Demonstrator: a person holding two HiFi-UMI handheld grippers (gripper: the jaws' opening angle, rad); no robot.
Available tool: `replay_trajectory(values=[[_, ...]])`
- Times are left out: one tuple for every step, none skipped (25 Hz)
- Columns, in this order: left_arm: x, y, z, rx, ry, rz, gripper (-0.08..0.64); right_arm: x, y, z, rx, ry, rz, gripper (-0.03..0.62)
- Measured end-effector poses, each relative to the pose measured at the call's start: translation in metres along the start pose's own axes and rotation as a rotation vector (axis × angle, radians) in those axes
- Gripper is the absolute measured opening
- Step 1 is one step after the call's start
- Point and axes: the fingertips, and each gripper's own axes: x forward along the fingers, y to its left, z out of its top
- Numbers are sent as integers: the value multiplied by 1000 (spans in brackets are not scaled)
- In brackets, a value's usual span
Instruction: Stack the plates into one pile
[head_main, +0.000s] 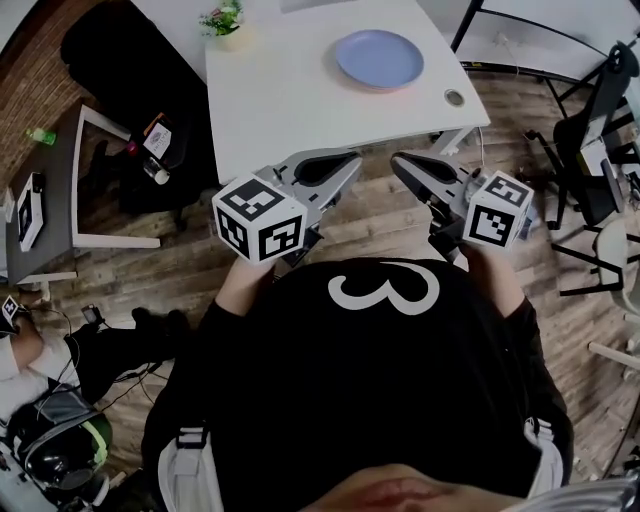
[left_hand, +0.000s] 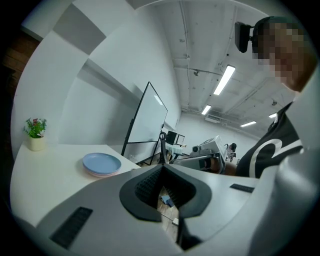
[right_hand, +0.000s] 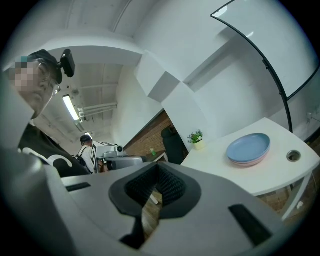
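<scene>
A pile of plates with a blue one on top and a pink rim beneath it lies at the far right of the white table. The same pile shows in the left gripper view and the right gripper view. My left gripper and right gripper hang side by side in front of my chest, just short of the table's near edge and over the wooden floor. Both are shut with nothing between the jaws. Neither touches the plates.
A small potted plant stands at the table's far left corner. A round cable hole sits in the near right corner. A dark desk is on the left, black chairs on the right, and a whiteboard behind the table.
</scene>
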Motion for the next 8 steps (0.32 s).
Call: replay_trajectory(values=[[2, 1, 3, -3, -1, 4, 17, 1, -1, 4, 0, 2, 7, 25], [4, 2, 6, -6, -2, 5, 17, 2, -3, 8, 0, 5, 12, 25], [6, 4, 9, -9, -2, 6, 17, 4, -4, 12, -1, 9, 15, 25], [7, 5, 12, -12, -1, 6, 15, 5, -6, 16, -3, 12, 17, 25], [8, 7, 14, -14, 2, 6, 17, 7, -7, 19, -3, 13, 20, 25], [9, 9, 16, -17, 4, 7, 17, 8, -8, 22, -2, 14, 23, 25], [10, 10, 17, -20, 7, 9, 17, 9, -8, 24, 0, 15, 27, 25], [11, 11, 18, -23, 9, 10, 17, 9, -8, 26, 4, 17, 32, 25]])
